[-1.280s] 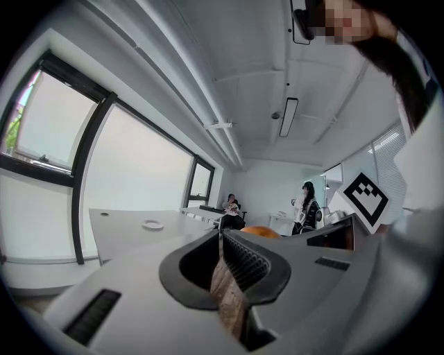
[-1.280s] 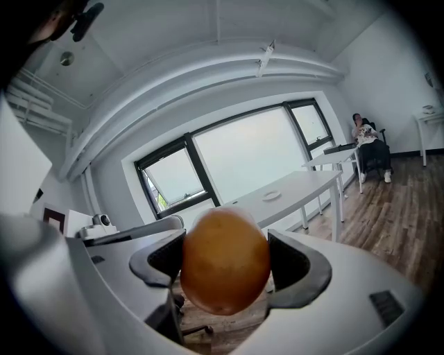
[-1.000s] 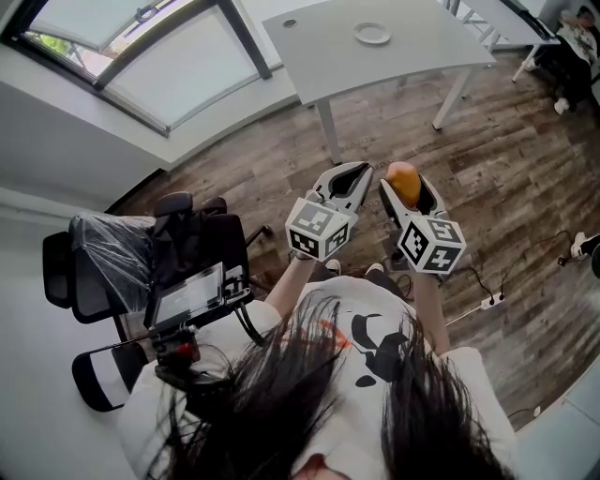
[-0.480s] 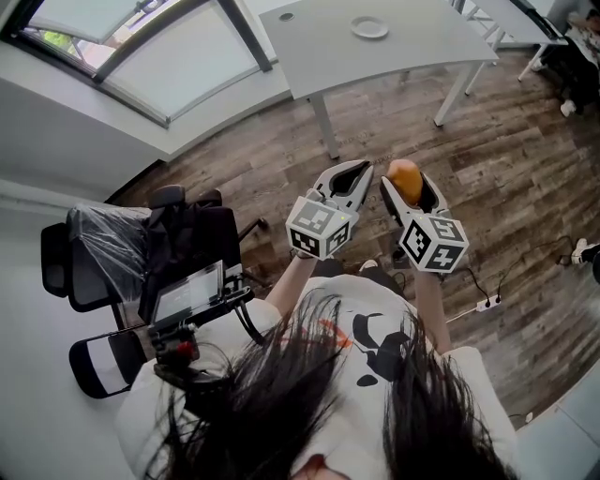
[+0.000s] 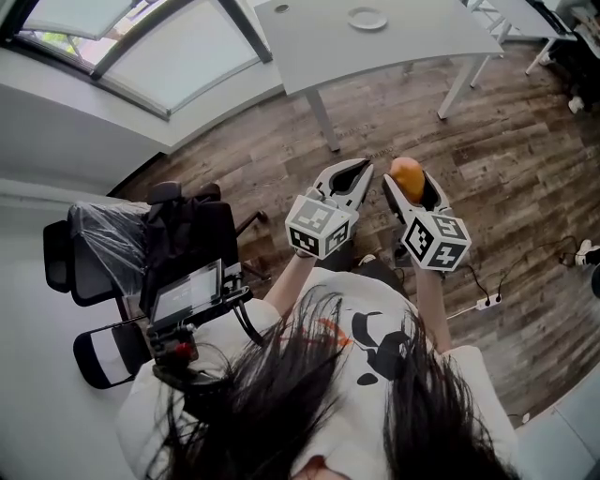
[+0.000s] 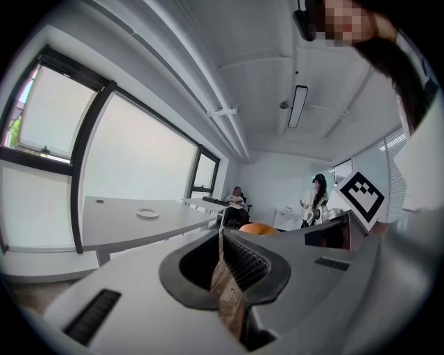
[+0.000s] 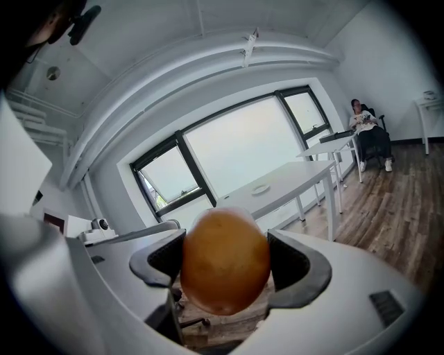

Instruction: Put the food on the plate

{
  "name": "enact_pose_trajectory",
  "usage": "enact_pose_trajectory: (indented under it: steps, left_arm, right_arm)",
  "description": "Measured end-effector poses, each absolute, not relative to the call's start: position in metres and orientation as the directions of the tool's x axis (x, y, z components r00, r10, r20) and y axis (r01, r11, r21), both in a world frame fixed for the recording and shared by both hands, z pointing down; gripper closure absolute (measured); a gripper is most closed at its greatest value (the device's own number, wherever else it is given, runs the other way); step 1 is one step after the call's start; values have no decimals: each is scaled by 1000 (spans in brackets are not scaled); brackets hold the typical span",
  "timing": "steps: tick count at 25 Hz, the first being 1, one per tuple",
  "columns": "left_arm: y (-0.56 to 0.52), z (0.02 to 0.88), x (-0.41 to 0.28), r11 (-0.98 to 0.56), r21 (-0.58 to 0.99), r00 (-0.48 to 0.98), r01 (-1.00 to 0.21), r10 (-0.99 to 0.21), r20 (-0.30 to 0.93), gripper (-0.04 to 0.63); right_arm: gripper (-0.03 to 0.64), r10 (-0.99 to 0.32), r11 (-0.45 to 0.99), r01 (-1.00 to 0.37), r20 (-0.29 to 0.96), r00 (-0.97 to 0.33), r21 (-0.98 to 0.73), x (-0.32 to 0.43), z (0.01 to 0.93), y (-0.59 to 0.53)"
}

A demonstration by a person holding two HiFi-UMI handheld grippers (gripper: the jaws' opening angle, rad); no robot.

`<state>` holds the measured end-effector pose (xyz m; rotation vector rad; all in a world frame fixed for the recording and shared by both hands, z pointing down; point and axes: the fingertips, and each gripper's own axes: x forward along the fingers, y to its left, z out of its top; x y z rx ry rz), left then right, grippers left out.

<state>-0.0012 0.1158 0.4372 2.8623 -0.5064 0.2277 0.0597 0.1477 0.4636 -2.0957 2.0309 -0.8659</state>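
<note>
Far beyond the orange (image 5: 405, 176), plate (image 5: 367, 18) on table (image 5: 422, 42)

The head view looks steeply down, desk (image 5: 412, 47) far ahead; both low gripper views share that distant desk and plate (image 5: 367, 18).

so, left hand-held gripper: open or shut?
Shut, empty: the left hand-held gripper shows its jaws meeting with nothing between them. The orange food is clamped in the right hand-held gripper.
</note>
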Motion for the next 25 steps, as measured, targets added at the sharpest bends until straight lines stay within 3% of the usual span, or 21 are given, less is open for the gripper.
enact_pose_trajectory:
  steps: [8, 25]
  left_arm:
    - [96, 438, 4, -922, 172, 933, -347, -320, 167, 590]
    - [-107, 420, 65, -936, 169, 944, -310, -282, 170, 590]
  right_arm:
    - [264, -950, -106, -894, 311, -39, -436, 67, 467, 133]
    - [264, -940, -161, -889, 342, 5, -430, 126, 453, -59]
